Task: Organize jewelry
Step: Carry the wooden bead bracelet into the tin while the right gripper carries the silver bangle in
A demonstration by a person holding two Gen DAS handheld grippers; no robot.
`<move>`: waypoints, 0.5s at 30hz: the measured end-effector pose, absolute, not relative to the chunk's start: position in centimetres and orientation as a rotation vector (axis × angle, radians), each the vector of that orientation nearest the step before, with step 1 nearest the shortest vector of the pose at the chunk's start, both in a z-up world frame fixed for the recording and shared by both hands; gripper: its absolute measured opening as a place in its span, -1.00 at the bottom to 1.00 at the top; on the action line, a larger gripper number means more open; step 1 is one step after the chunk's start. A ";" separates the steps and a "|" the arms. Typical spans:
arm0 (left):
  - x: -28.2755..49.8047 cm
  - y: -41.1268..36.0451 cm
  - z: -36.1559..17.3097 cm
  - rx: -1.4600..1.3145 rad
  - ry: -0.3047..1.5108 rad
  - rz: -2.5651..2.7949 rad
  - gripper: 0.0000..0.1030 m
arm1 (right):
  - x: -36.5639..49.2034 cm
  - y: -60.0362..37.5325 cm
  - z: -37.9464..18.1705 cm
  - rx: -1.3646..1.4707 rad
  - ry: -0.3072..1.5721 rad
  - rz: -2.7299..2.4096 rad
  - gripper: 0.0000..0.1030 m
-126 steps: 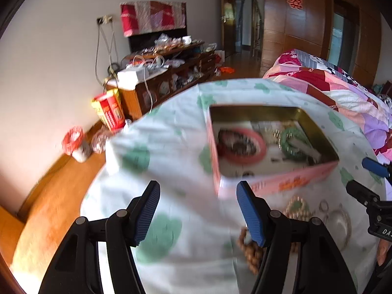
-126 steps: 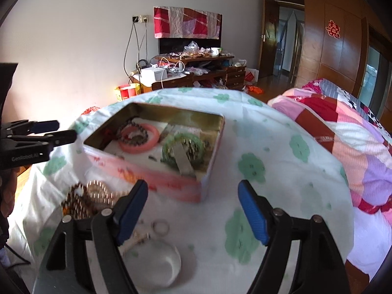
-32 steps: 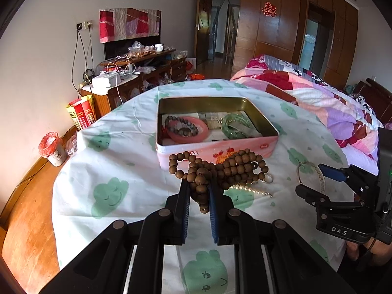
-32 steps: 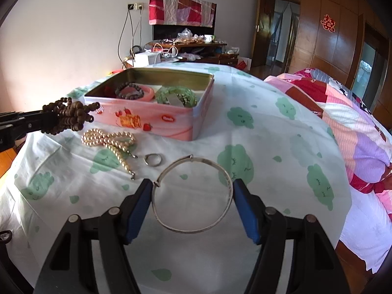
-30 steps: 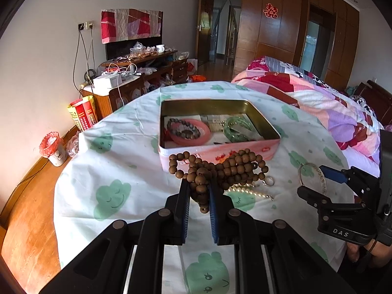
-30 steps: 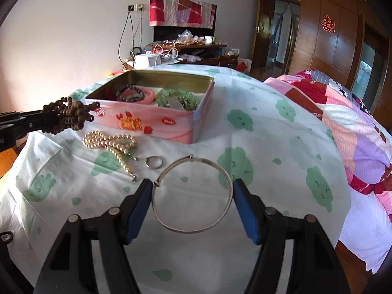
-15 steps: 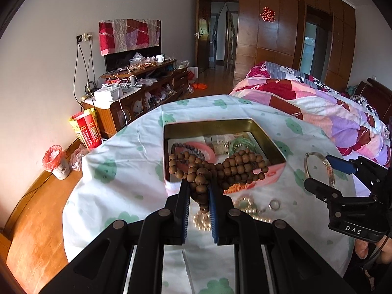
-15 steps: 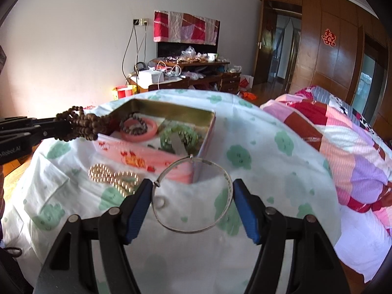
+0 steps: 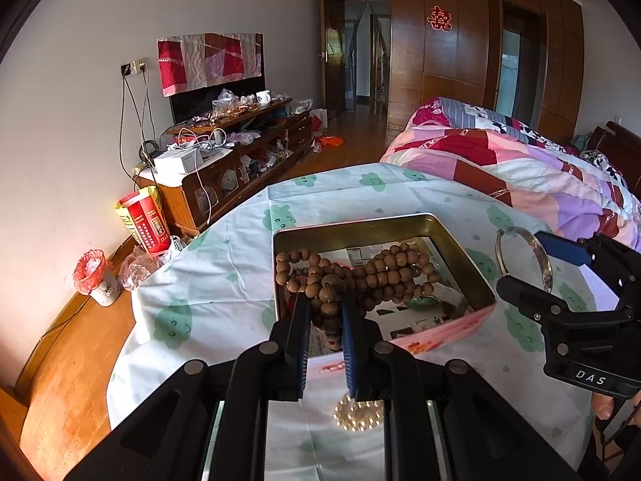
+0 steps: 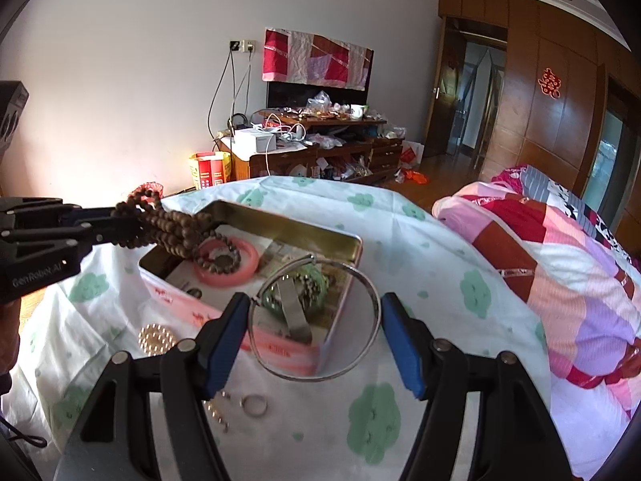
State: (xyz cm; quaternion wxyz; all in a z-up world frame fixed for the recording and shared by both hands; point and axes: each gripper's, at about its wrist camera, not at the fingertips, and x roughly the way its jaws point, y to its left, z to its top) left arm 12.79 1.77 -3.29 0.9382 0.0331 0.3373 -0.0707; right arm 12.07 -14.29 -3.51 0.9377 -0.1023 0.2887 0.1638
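The left gripper (image 9: 325, 320) is clamped narrow on a bunch of brown wooden prayer beads (image 9: 356, 276), which hangs over the open tin box (image 9: 468, 260), and the right gripper (image 10: 314, 336) holds a thin silver bangle (image 10: 314, 318) across its wide jaws, above the near wall of the same box. I judge the step to be carrying both pieces to the box; next each gripper should come lower and open so its piece drops inside, beside the pink bracelet (image 10: 244, 264). A pearl strand (image 10: 156, 338) and a small ring (image 10: 254, 405) lie on the table (image 10: 420, 280).
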 end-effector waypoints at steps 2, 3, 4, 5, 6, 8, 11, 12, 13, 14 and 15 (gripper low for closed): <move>13.2 1.6 -3.5 0.072 0.694 -0.144 -0.73 | 12.6 -14.0 -3.5 -0.219 0.586 0.336 0.33; 13.5 1.6 -3.5 0.074 0.696 -0.143 -0.73 | 13.0 -13.8 -3.5 -0.225 0.585 0.338 0.33; 13.9 1.5 -3.5 0.077 0.697 -0.140 -0.73 | 13.4 -13.7 -3.5 -0.228 0.587 0.338 0.33; 14.2 1.5 -3.5 0.078 0.700 -0.139 -0.73 | 13.6 -13.7 -3.6 -0.230 0.586 0.336 0.33; 14.5 1.5 -3.5 0.078 0.702 -0.138 -0.73 | 13.9 -13.6 -3.6 -0.233 0.586 0.333 0.33; 15.0 1.5 -3.6 0.080 0.706 -0.132 -0.73 | 14.5 -13.4 -3.8 -0.235 0.589 0.332 0.33; 15.7 1.6 -3.7 0.082 0.711 -0.123 -0.73 | 15.4 -12.9 -3.9 -0.246 0.594 0.331 0.33; 15.9 1.6 -3.7 0.082 0.713 -0.123 -0.73 | 15.6 -12.8 -3.9 -0.249 0.596 0.331 0.33; 16.0 1.6 -3.8 0.082 0.715 -0.126 -0.73 | 15.8 -12.7 -4.0 -0.249 0.598 0.331 0.33; 16.1 1.5 -3.9 0.084 0.717 -0.127 -0.73 | 16.0 -12.5 -4.1 -0.249 0.599 0.333 0.33; 16.3 1.5 -3.9 0.088 0.719 -0.126 -0.73 | 16.2 -12.4 -4.1 -0.251 0.600 0.335 0.33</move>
